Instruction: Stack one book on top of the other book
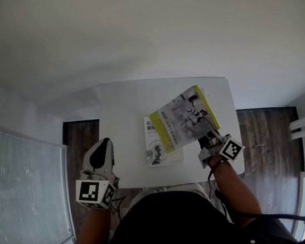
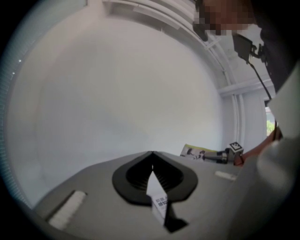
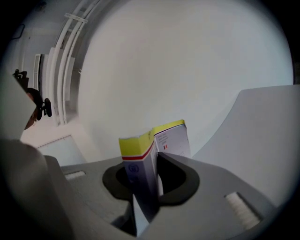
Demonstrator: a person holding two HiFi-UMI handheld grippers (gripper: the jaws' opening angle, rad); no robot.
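In the head view, my right tongs (image 1: 205, 135) grip the near right corner of the yellow-edged book (image 1: 181, 121). It sits askew above the white table (image 1: 122, 103) and covers the upper right part of the white book (image 1: 157, 146), which lies flat near the table's front edge. Whether the 2 books touch I cannot tell. My left tongs (image 1: 103, 148) hang just beside the table's left edge, over the dark wood floor (image 1: 81, 137), well apart from both books.

In the left gripper view, my jaws are pressed together with nothing between them. Far off to the right, the yellow-edged book and my other tongs show small.

In the right gripper view, my jaws are clamped on the yellow-edged book, which stands on edge between them with its yellow band uppermost.
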